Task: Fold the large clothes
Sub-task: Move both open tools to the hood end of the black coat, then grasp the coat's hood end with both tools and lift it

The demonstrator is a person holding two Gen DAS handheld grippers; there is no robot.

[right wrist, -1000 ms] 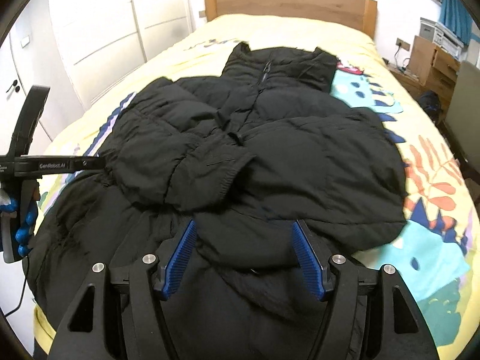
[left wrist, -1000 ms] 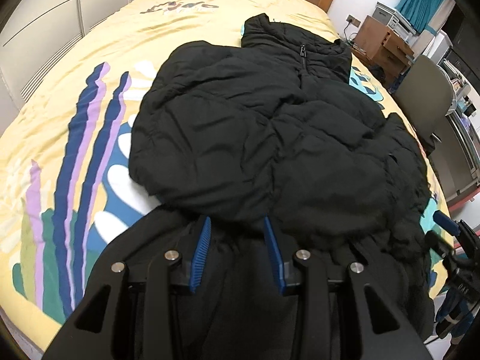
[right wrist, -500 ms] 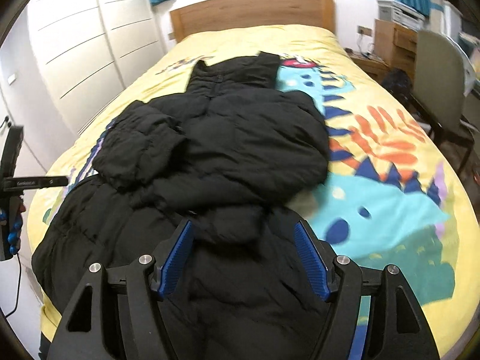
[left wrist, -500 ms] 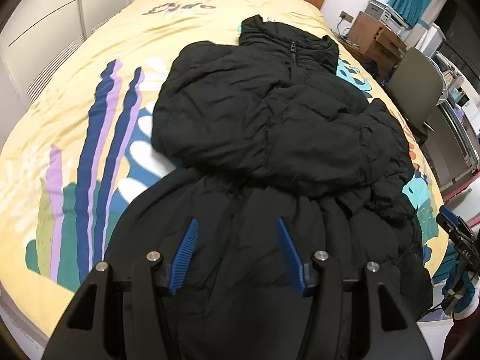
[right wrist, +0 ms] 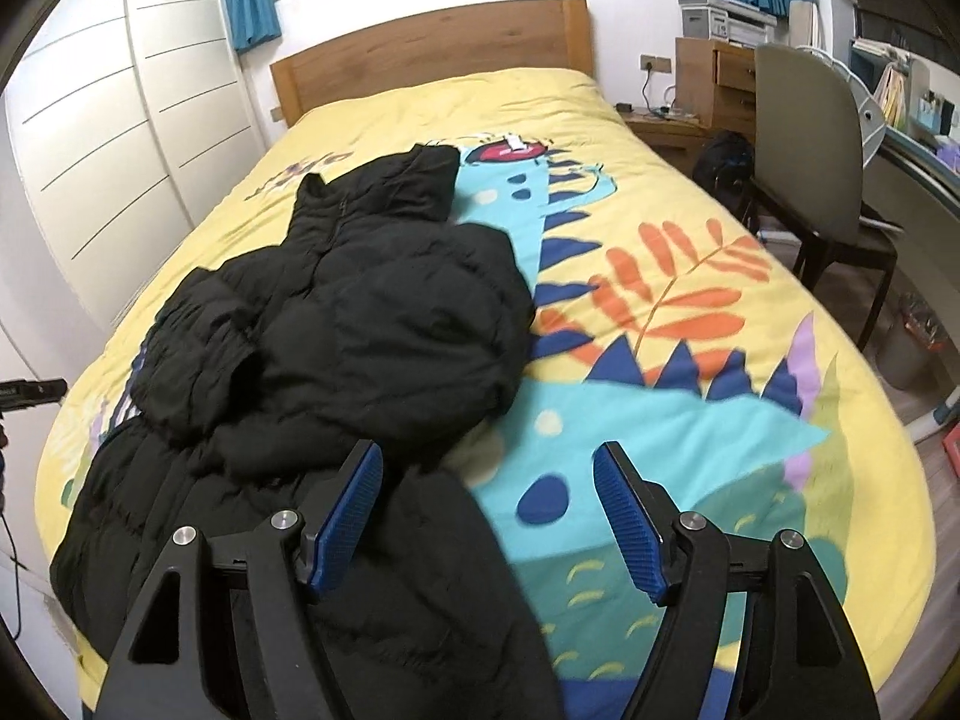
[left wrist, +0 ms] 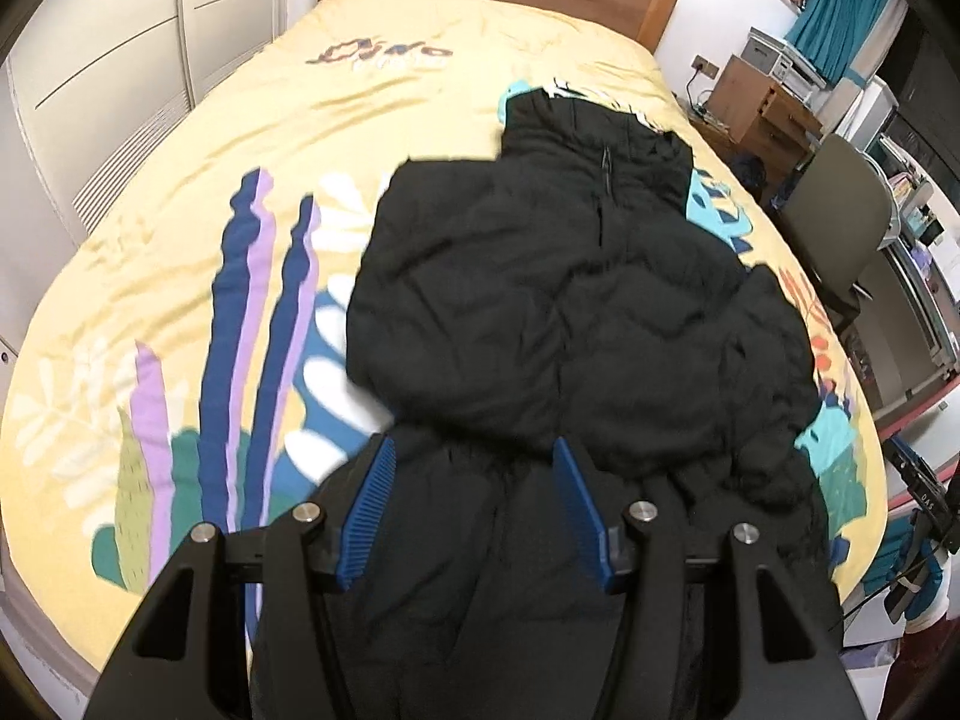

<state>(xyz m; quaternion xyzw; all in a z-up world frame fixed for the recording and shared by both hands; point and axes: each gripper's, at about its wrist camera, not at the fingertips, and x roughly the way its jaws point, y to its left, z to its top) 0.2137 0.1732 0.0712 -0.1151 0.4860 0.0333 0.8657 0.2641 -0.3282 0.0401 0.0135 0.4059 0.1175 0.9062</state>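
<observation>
The black padded jacket lies lengthwise on the bed, collar toward the wooden headboard and hem toward the foot edge nearest you. Its sleeves appear already laid inward across the chest, forming a thick bundle over the upper body; the lower body and hem lie flat below that bundle. The jacket sits on the side of the bed nearer the white wardrobe, with the patterned cover bare on the chair side.

Your left tongs hang over the hem area, blue pads apart, nothing between them. Your right tongs hang past the jacket's chair-side edge, over the bare cover; their jaws are opening and hold nothing. Neither tool touches the cloth.

Judgement: you stand between folds. The width appears to be taken in; the lengthwise fold is not yet done.

The next move calls for both tongs to come down on the hem, one near each lower corner, and to take the full padded thickness, not only the outer shell. Then carry the hem toward the collar and lay it over the sleeve bundle. Expect the padding to spring back; press it flat.
</observation>
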